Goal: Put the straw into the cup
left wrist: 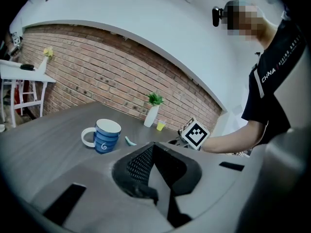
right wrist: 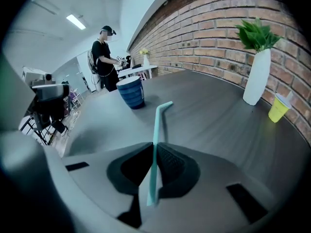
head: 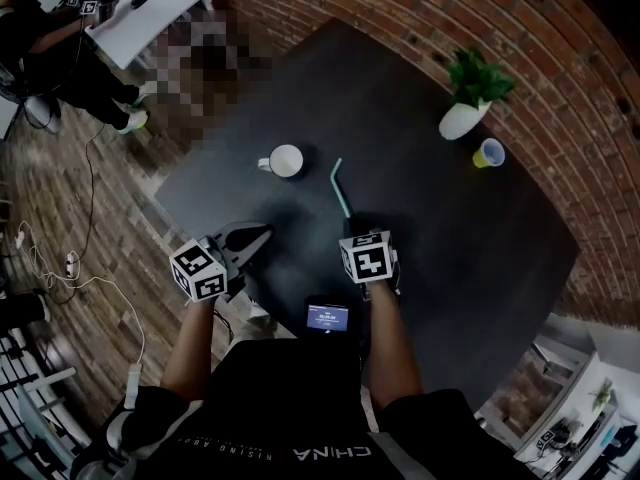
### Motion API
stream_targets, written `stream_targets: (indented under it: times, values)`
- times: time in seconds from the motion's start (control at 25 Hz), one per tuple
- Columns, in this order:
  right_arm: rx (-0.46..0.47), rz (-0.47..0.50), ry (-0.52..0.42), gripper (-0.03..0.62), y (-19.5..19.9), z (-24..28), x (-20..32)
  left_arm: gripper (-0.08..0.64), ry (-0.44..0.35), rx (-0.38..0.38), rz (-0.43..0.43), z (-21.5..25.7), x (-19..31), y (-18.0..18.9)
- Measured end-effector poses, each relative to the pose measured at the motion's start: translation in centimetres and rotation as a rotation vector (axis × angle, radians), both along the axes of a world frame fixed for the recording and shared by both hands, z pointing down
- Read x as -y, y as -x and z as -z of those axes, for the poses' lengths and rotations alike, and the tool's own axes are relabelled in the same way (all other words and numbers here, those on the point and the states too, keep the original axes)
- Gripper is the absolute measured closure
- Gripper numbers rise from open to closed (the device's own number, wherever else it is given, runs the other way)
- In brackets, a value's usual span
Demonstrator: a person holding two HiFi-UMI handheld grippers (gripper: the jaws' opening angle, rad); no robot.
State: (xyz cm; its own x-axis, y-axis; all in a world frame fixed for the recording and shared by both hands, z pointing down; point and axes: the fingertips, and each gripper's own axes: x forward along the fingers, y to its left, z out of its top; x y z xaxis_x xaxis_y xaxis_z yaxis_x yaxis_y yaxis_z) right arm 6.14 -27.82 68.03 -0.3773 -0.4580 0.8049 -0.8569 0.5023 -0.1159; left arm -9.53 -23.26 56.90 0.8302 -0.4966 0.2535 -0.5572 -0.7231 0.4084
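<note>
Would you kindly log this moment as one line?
right gripper: shut on straw | left gripper: shut, empty | mug: upright, straw outside

A dark grey tabletop (head: 470,238) fills the middle of the room, with a red brick wall (head: 420,8) running along its far edge — just behind a white vase of green leaves (head: 465,113) at that edge. Left of the tabletop lies a wood-plank floor (head: 90,198) strewn with cables (head: 60,268). Beyond its far left corner stands a white table (head: 150,3), and a strip light (right wrist: 76,21) glows on the ceiling.
</note>
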Motion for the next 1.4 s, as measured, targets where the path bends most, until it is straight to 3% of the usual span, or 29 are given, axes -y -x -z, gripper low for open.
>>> stream_targets:
  times: [0.24, 0.4, 0.52, 0.76, 0.96, 1.4]
  values:
    - [0.031, 0.001, -0.076, 0.558, 0.3, 3.5, -0.1, 0.568, 0.021, -0.020, -0.014, 0.8, 0.2, -1.1]
    - [0.063, 0.019, -0.139, 0.558, 1.4, 6.6, -0.6, 0.537, 0.031, -0.032, 0.024, 1.3, 1.0, -1.7]
    - [0.103, 0.062, -0.185, 0.558, 3.0, 9.1, -1.2, 0.479, 0.050, -0.060, 0.060, 1.8, 1.6, -1.8]
    - [0.172, 0.171, -0.265, 0.557, 6.7, 13.0, -2.3, 0.439, 0.106, -0.149, 0.131, 3.0, 3.0, -1.4]
    - [0.210, 0.250, -0.293, 0.558, 9.3, 14.5, -3.7, 0.439, 0.143, -0.285, 0.163, 5.1, 3.6, -0.9]
    - [0.237, 0.381, -0.296, 0.557, 12.1, 14.8, -5.6, 0.442, 0.112, -0.367, 0.200, 6.5, 3.6, 1.0]
